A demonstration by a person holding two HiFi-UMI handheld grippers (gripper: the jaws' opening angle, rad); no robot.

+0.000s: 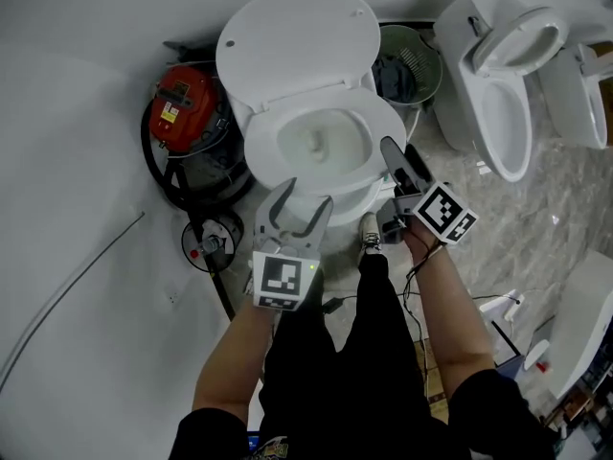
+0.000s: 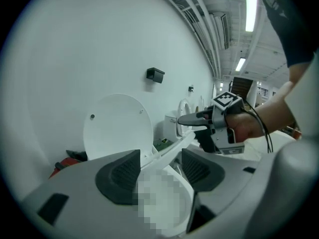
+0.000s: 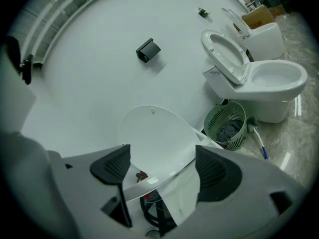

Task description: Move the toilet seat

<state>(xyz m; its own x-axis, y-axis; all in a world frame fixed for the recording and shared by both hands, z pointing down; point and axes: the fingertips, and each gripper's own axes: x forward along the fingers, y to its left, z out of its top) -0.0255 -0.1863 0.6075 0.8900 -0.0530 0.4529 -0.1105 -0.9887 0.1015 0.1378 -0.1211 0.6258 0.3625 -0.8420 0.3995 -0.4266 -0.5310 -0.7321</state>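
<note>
Fingers [image 2: 122, 176] spread wide on both sides of the toilet seat [image 1: 261, 151], gripping nothing.

Left gripper [image 1: 305, 199] straddles the seat's front rim and right gripper [image 1: 395, 156] its right side; the thin white rim runs between each pair, apparently clear of them. It lies low over the bowl [image 1: 321, 142], with the lid [image 1: 297, 46] upright behind; whether it sits flat I cannot tell. Likely hazard: the rim looks thin and glossy, so closing off-centre could let it slip and slam down, or jam a finger beneath.
</note>
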